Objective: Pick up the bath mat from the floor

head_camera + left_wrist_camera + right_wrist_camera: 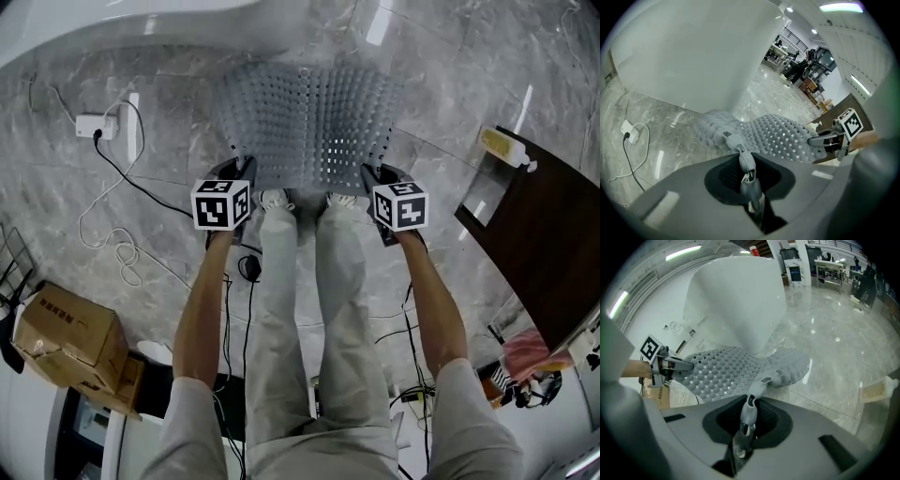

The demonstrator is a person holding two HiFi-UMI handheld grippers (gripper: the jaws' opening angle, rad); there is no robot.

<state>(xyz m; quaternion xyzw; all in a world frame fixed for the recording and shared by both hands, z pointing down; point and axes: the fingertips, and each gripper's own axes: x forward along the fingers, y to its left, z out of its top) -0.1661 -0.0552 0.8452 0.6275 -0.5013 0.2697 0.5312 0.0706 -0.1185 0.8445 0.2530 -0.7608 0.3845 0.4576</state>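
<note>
The grey perforated bath mat point(309, 117) is held up in front of the person's legs, above the marble floor point(450, 94). Its near left corner is pinched in the nearly closed jaws of the left gripper point(234, 167), and its near right corner in those of the right gripper point(378, 174). The corners are taken well apart, probably so that the mat is kept spread rather than folded. The far edge droops toward the white bathtub point(141, 28); whether it is clear of the floor cannot be told.

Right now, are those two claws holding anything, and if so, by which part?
Yes, both grip the grey bath mat. The left claw pinches its near left corner and the right claw its near right corner.
</note>
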